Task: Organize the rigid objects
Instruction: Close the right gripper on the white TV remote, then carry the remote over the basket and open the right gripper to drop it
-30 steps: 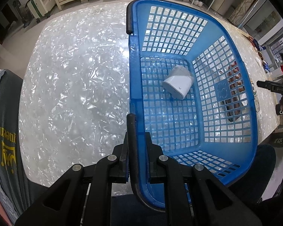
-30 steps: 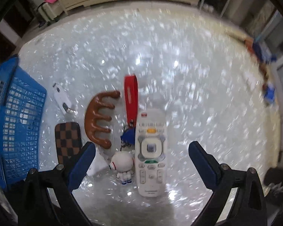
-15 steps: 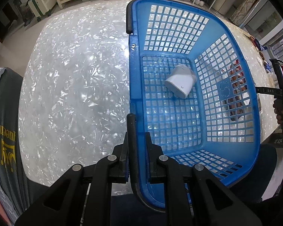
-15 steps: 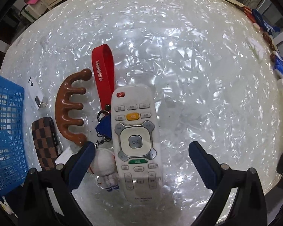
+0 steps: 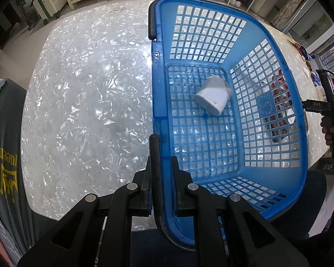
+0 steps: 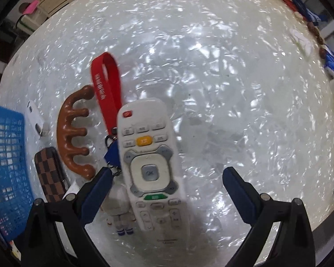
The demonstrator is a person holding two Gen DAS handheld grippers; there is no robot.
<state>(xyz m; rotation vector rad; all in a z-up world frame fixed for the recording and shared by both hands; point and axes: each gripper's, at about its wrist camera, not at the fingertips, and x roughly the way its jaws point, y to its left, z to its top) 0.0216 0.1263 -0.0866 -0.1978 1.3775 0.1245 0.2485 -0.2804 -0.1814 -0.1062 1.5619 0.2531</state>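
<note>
My left gripper (image 5: 160, 173) is shut on the near left rim and black handle of a blue mesh basket (image 5: 225, 44). A white cup-shaped object (image 5: 212, 95) lies on its side on the basket floor. In the right wrist view, my right gripper (image 6: 165, 179) points down, open wide, just above a white remote control (image 6: 150, 162) that lies lengthwise between the jaws. Left of the remote lie a red strap keyring (image 6: 106, 89) with a white astronaut figure (image 6: 118, 202), a brown wooden comb-shaped piece (image 6: 72, 131), a checkered brown case (image 6: 50, 175) and a small white device (image 6: 35, 120).
The shiny pearl-patterned table (image 6: 233, 89) stretches far to the right of the remote. The blue basket (image 6: 4, 162) stands at the left edge of the right wrist view. Small coloured items (image 6: 309, 20) line the far right table edge. A grey chair back (image 5: 4, 151) stands at the left.
My right gripper has come down toward the remote, which now looks larger and sits between the open jaws. The left gripper and the basket have kept still.
</note>
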